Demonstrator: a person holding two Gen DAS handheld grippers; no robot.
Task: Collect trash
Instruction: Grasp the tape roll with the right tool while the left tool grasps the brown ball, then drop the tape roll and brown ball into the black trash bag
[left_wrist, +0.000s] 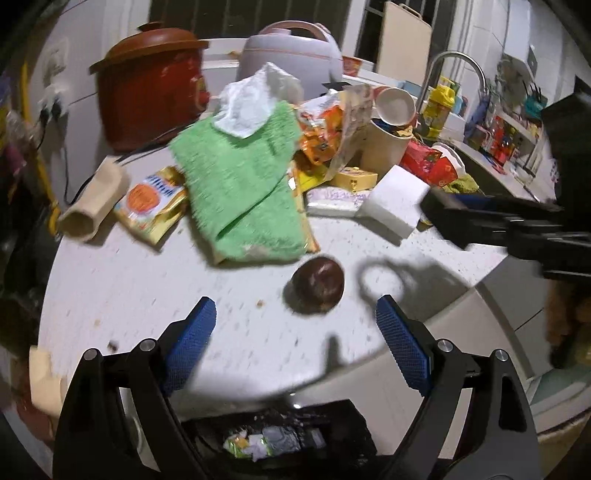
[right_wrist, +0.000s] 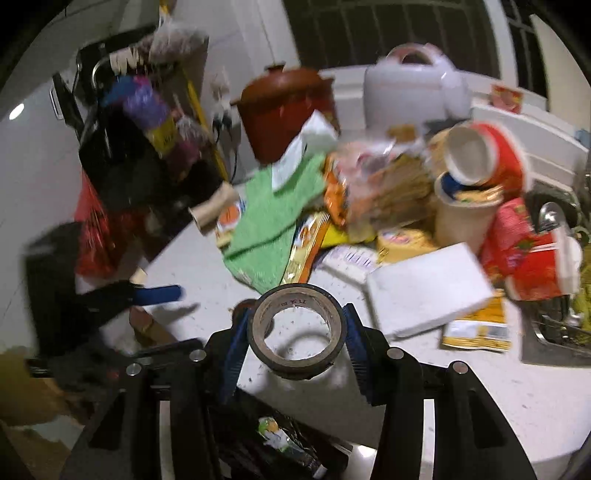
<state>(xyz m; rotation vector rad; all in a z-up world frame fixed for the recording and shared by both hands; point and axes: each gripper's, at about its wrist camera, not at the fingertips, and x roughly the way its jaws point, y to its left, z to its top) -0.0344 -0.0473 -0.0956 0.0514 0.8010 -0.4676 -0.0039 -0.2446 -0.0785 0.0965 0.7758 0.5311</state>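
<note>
My left gripper (left_wrist: 295, 325) is open and empty above the white counter (left_wrist: 147, 280), just short of a dark brown round fruit-like lump (left_wrist: 317, 290). My right gripper (right_wrist: 295, 325) is shut on a black tape roll (right_wrist: 297, 336), held above the counter edge. A black bin (left_wrist: 280, 439) with wrappers in it sits below the counter edge; it also shows in the right wrist view (right_wrist: 280, 443). A trash pile lies behind: green cloth (left_wrist: 240, 192), crumpled tissue (left_wrist: 255, 103), snack wrappers (left_wrist: 155, 203), cardboard tube (left_wrist: 92, 203), white foam block (left_wrist: 395, 201), paper cups (right_wrist: 469, 177).
A red clay pot (left_wrist: 151, 85) and a pale rice cooker (left_wrist: 291, 48) stand at the back. The sink and faucet (left_wrist: 454, 74) lie to the right. The right gripper's arm (left_wrist: 517, 225) reaches in from the right. The left gripper's finger (right_wrist: 155, 295) shows at left.
</note>
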